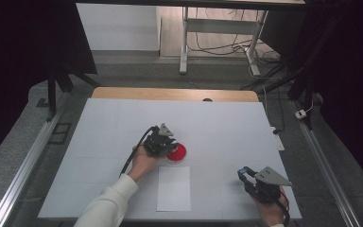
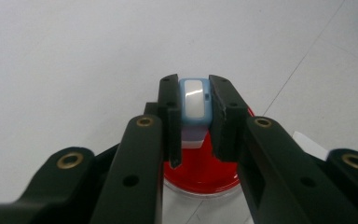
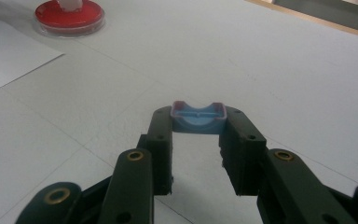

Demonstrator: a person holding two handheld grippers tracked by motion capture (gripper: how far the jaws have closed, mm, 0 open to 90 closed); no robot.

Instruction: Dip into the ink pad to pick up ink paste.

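The stamp (image 2: 194, 103), a small blue block with a white face, sits clamped between the jaws of the left tool (image 2: 194, 116), directly over the red pad (image 2: 200, 172). Its lower end is down at the pad's red surface; whether it presses in cannot be told. From the high view the left tool (image 1: 161, 140) is at the pad's (image 1: 178, 152) left edge, near the middle of the table (image 1: 227, 127), with the person's hand and pale sleeve behind it.

The cap (image 3: 198, 116), a blue tray-like piece with a pinkish rim, is gripped at the tips of the right tool (image 3: 198, 122), its hollow side facing up. The jaws stand fairly wide, one on each end of the cap. The right tool (image 1: 246, 174) is held near the table's front right corner, well apart from the pad.

A white sheet (image 1: 174, 187) lies flat just in front of the pad, between the two hands. In the right gripper view the pad (image 3: 69, 17) shows far off beside the sheet's corner (image 3: 9, 51).
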